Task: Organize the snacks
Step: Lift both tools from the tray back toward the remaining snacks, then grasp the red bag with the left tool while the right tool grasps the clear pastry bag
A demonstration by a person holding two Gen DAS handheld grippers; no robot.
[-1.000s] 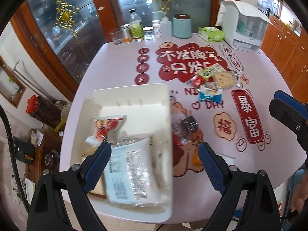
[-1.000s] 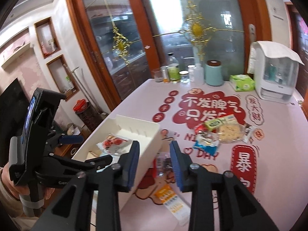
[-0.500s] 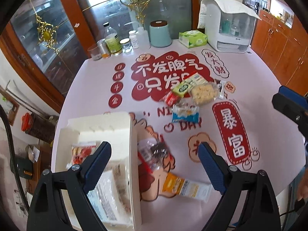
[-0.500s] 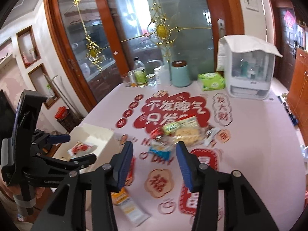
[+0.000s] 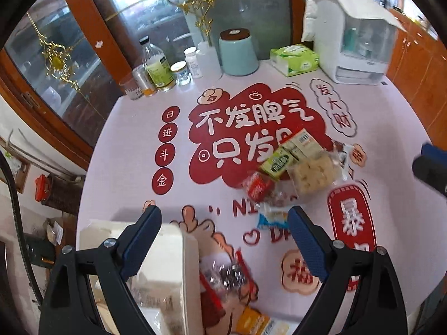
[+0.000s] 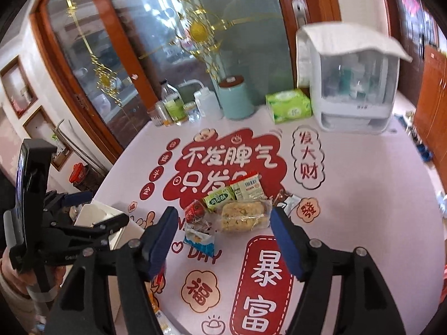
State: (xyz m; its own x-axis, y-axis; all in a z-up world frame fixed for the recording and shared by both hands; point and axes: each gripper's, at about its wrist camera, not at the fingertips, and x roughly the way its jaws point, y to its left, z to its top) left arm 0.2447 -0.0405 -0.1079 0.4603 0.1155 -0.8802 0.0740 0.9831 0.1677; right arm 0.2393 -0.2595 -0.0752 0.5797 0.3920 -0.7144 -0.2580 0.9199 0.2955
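Above the pink table [image 6: 363, 195], the right gripper [image 6: 223, 224] hangs with its 2 blue fingers spread wide, empty, framing a pile of snacks [image 6: 237, 206]: a clear bag of crackers [image 6: 243, 216], a green packet [image 6: 219, 196], a red wrapper [image 6: 195, 209] and a blue one [image 6: 199, 240]. The left gripper [image 5: 223, 227] is equally wide and holds nothing, above the white box [image 5: 164, 273], with a red-and-clear packet [image 5: 226, 276] just beside that box.

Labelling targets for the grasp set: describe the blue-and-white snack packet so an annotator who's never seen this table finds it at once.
Find the big red cloud graphic in the middle of the tablecloth; a pile of snacks sits at its near edge. The blue-and-white packet is the pile's nearest item, in front of the clear-wrapped yellow cracker pack. It is the only blue wrapper; its neighbours are red, green or clear.
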